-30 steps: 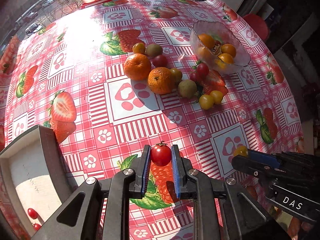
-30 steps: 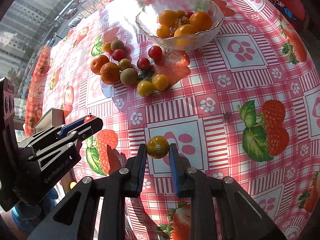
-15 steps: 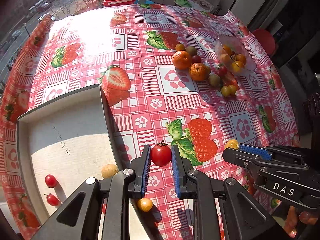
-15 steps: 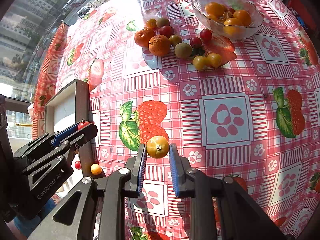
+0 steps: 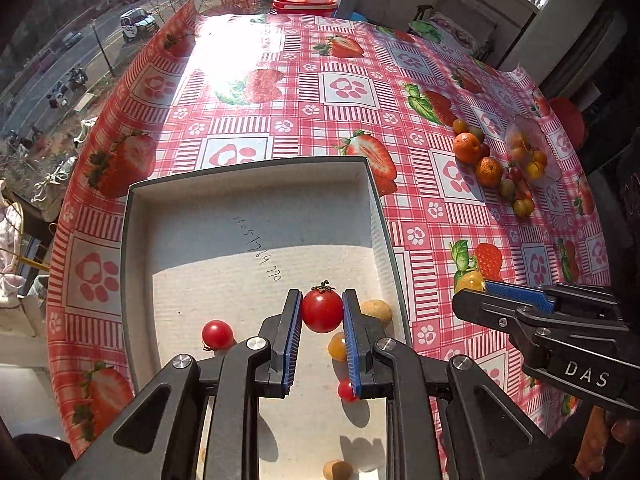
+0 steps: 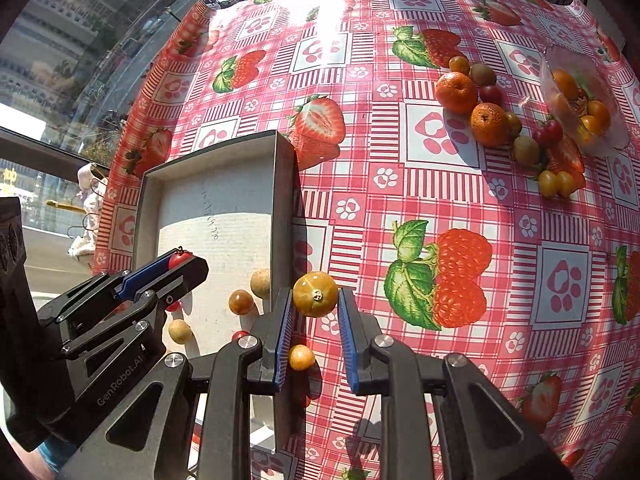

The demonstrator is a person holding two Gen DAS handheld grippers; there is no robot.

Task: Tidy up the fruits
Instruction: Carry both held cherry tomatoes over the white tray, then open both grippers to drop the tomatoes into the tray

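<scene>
Pinching red tomato (image 5: 322,310), left tool (image 5: 322,312) hangs over box (image 5: 256,168). Right tool (image 6: 316,300) pinches yellow tomato (image 6: 315,294), maybe over box wall; letting go could bounce it onto surface (image 6: 440,200).

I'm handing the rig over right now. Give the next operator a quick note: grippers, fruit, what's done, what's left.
Left hand-held gripper: shut on a red tomato, over the grey tray.
Right hand-held gripper: shut on a yellow tomato, at the tray's right wall, over the tablecloth.
Done: several small fruits lie in the tray.
Left: release both tomatoes, then fetch the loose pile beside the glass bowl.
</scene>
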